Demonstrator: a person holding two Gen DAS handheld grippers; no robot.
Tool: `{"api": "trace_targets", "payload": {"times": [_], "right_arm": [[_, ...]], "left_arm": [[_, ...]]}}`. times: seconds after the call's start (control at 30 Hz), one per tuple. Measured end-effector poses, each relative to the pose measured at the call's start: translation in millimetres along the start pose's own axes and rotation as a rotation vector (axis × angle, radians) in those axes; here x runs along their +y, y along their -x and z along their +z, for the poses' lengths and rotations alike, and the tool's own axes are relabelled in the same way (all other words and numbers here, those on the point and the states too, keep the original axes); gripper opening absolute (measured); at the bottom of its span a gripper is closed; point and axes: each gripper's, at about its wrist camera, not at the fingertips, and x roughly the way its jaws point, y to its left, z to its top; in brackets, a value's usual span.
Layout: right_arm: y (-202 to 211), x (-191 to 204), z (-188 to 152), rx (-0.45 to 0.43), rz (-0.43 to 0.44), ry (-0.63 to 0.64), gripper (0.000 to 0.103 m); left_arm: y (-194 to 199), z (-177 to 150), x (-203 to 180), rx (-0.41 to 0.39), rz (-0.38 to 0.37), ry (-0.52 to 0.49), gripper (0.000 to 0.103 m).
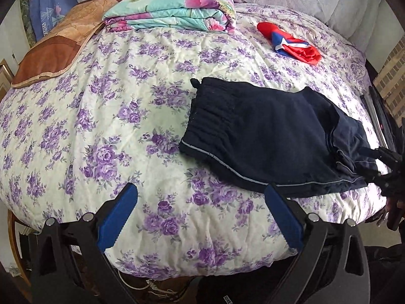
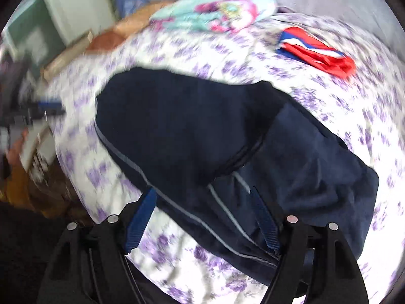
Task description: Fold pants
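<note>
Nearest my left camera, the left gripper [image 1: 201,215] stands with its blue pads [image 1: 119,217] wide apart and nothing between them, poised above bare floral quilt [image 1: 106,116] just short of the pants [image 1: 268,136]. My right gripper [image 2: 202,217] likewise has its jaws apart; it hangs over the near hem, and its right pad seems to lie against the cloth, though nothing is clamped. The pants lie near the front right edge of the bed, already doubled into a compact dark block, waistband to the left and a pale piping stripe [image 1: 243,172] running along the near edge. I judge that a fold is just laid and the next one wants setting up. To do it well, I would take the two near corners level, one in each gripper, grip through all layers, lift only enough to clear the quilt, and carry the edge across so that the stripes align. Farther back lie a red-and-blue cloth [image 1: 291,43], then a folded turquoise blanket [image 1: 174,10] and a brown cushion [image 1: 58,48] at the far side.
</note>
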Motion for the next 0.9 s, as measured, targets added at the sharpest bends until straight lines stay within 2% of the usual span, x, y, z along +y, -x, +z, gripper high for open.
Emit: {"api": "trace_targets", "payload": {"times": [0.1, 0.17, 0.23, 0.3, 0.33, 0.4, 0.47, 0.5, 0.57, 0.67, 0.9], "right_arm": [[13, -41, -11, -0.072, 0.010, -0.208, 0.077], [20, -71, -36, -0.119, 0.025, -0.342, 0.077], [17, -104, -69, -0.119, 0.020, -0.487, 0.077], [9, -125, -93, -0.093, 0.063, -0.576, 0.073], [15, -125, -95, -0.116, 0.070, -0.576, 0.073], [24, -124, -87, -0.102, 0.072, -0.592, 0.077], [38, -126, -77, -0.168, 0.130, -0.630, 0.079], [43, -125, -73, -0.202, 0.152, -0.634, 0.083], [46, -118, -65, -0.227, 0.174, -0.628, 0.087], [37, -104, -56, -0.178, 0.215, -0.574, 0.087], [15, -62, -36, -0.063, 0.236, -0.441, 0.087]], "left_arm": [[-3, -1, 3, 0.006, 0.013, 0.010, 0.098], [-6, -3, 7, 0.014, 0.019, 0.018, 0.098], [-8, -2, 9, 0.017, 0.021, 0.027, 0.098], [-11, 1, 10, 0.017, 0.014, 0.035, 0.098], [-13, 4, 9, 0.014, 0.008, 0.036, 0.098], [-16, 10, 5, 0.006, -0.018, 0.040, 0.098], [-21, 16, 1, -0.003, -0.074, 0.052, 0.098], [-25, 19, -1, -0.009, -0.099, 0.060, 0.098], [-39, 23, 1, -0.006, -0.128, 0.091, 0.098], [-58, 29, 7, 0.008, -0.190, 0.144, 0.098], [-77, 38, 15, 0.007, -0.173, 0.183, 0.098]]}}
